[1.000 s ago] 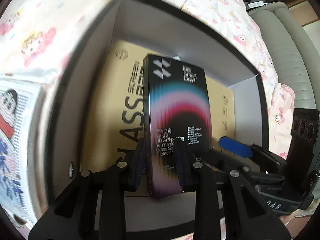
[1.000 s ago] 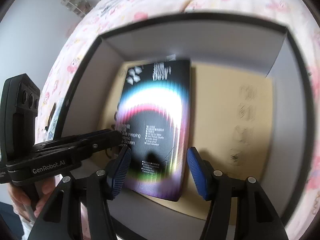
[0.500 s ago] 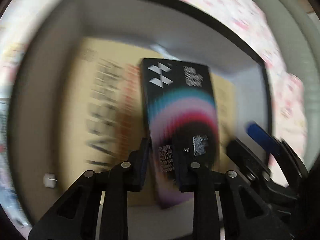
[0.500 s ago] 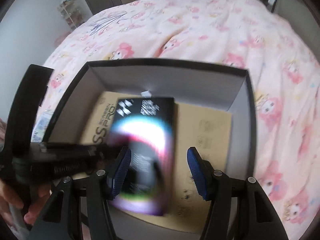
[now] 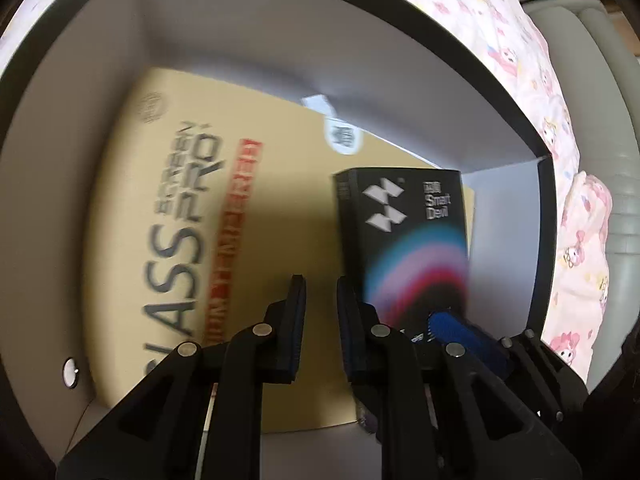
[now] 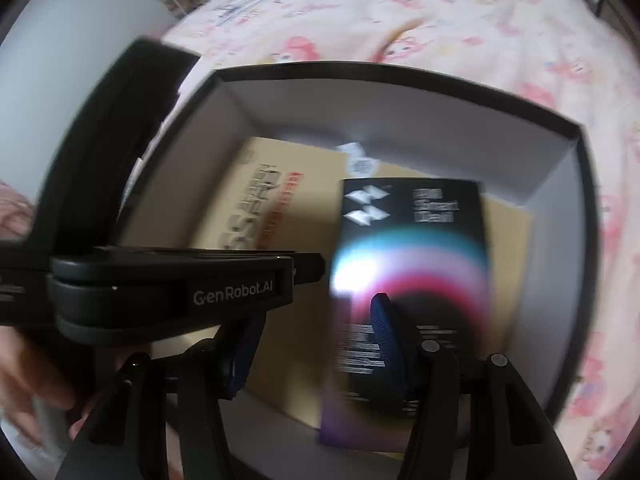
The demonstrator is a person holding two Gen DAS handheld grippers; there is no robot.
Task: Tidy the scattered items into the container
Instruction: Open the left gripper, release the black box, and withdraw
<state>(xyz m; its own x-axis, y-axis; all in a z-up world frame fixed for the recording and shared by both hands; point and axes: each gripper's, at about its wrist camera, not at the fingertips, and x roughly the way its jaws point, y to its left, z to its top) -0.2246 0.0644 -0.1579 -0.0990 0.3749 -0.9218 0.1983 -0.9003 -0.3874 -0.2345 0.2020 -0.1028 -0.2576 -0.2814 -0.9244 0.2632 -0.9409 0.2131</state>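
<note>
- The place is a home bedroom.
- A bedspread (image 6: 460, 28) of pale pink with cartoon characters fills the right wrist view from 10 to 4 o'clock, rumpled like bedding.
- A padded grey headboard (image 5: 596, 92) stands at 2 o'clock in the left wrist view.
- A box (image 6: 400, 92) rests on the bedspread.

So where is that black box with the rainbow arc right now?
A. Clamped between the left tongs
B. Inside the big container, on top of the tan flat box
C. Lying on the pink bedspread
B: the black box lies inside the container, on the tan flat box; the left tongs are shut, empty, beside it.
</note>
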